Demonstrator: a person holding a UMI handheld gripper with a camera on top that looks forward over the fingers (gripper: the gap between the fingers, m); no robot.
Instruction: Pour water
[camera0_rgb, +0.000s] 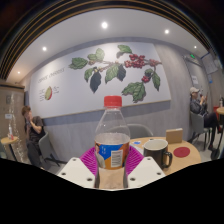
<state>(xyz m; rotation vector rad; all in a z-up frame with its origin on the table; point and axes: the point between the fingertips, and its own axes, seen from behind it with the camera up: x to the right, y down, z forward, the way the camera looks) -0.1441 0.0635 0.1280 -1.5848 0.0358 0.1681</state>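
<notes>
A clear plastic bottle (112, 135) with a red cap and an orange-and-blue label stands upright between my fingers. My gripper (112, 160) is shut on the bottle, with both magenta pads (91, 160) pressed against its lower sides. A dark mug (157, 152) stands on the wooden table (195, 156) just ahead of my right finger. The bottle's base is hidden behind my fingers.
A red coaster (181, 152) lies on the table past the mug, with a small brown box (174, 136) behind it. People sit at the far left (34, 128) and far right (221, 110). A wall with a leaf mural (110, 68) stands behind.
</notes>
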